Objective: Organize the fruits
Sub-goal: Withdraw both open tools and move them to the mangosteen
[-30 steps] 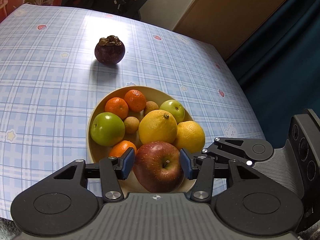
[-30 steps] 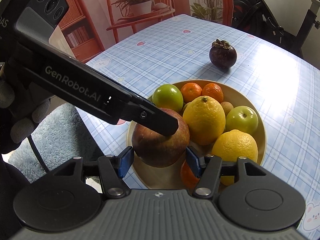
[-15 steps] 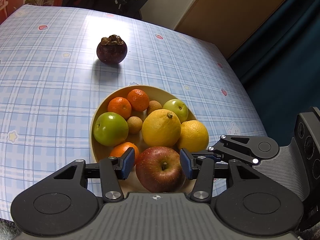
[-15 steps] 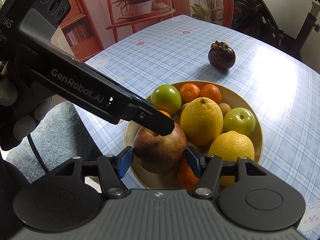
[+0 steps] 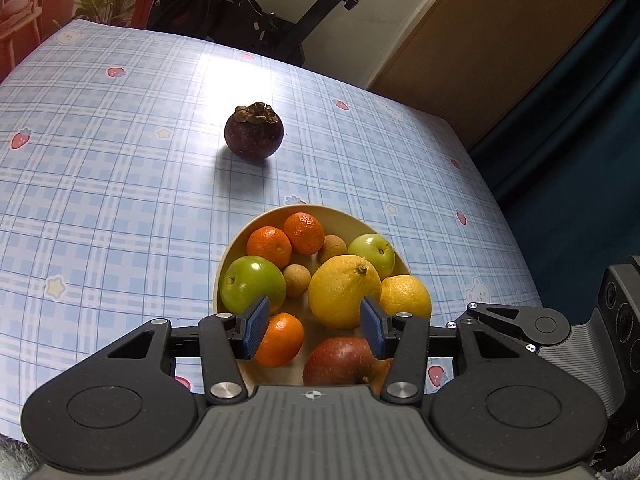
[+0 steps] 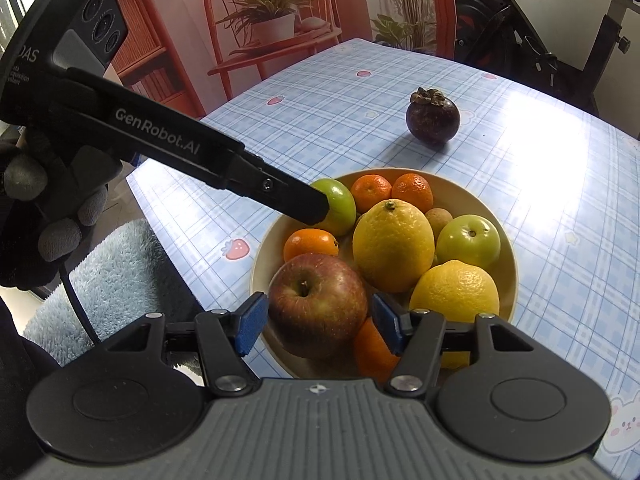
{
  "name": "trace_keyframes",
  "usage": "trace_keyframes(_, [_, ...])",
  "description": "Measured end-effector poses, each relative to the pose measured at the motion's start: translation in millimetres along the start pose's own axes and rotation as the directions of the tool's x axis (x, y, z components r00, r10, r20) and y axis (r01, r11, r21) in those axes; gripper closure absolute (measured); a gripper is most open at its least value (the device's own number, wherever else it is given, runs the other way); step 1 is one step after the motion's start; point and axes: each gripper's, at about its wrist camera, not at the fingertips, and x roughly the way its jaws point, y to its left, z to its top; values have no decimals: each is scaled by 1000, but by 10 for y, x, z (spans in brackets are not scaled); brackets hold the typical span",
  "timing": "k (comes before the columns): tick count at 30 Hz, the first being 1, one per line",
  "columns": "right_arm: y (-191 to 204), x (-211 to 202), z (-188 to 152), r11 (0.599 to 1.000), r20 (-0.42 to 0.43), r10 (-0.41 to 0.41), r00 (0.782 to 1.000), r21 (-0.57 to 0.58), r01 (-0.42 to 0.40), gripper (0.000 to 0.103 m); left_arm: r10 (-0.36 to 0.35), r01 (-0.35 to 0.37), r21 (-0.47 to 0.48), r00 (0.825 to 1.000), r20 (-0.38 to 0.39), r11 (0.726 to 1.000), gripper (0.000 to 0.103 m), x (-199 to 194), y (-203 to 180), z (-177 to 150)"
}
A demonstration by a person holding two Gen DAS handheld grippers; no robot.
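Observation:
A cream bowl (image 5: 340, 214) holds a red apple (image 6: 318, 304), two lemons, two green apples, several tangerines and small brown fruits. The red apple lies at the bowl's near rim. My left gripper (image 5: 314, 328) is open and empty, above the bowl, with the tangerine (image 5: 280, 338) and a big lemon (image 5: 344, 290) seen past its pads. My right gripper (image 6: 318, 328) is open too, and the red apple sits just beyond its blue pads without being squeezed. A dark purple mangosteen (image 5: 254, 134) stands alone on the checked tablecloth (image 5: 120, 200), beyond the bowl.
A gloved hand (image 6: 40, 208) holds the left gripper's handle at the left. A fluffy blue cushion (image 6: 108, 272) lies beside the table's near corner. An exercise bike (image 5: 320, 12) stands behind the far edge. The table drops off to dark floor at the right.
My left gripper has pulled back and up from the red apple, which stays in the bowl. Its finger now hangs over the green apple. The right gripper has hardly moved.

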Motion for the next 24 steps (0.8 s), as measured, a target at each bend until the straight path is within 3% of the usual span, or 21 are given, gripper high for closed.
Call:
trace_keyframes(9, [-110,-287,136,999,113,-43,993,31,40,42,23,-26,38,996,86,999,51,-164,-65,127])
trace_keyframes(14, [-256,-408,250,995,190,-92,978,44,85,42,46,-56,52,983,179,997,50,-288,-55,266])
trace_keyframes(24, [-650,-277,485,988,229,-153,962,51,145,42,130,-146,55,965,228,988,50,-201,64,675])
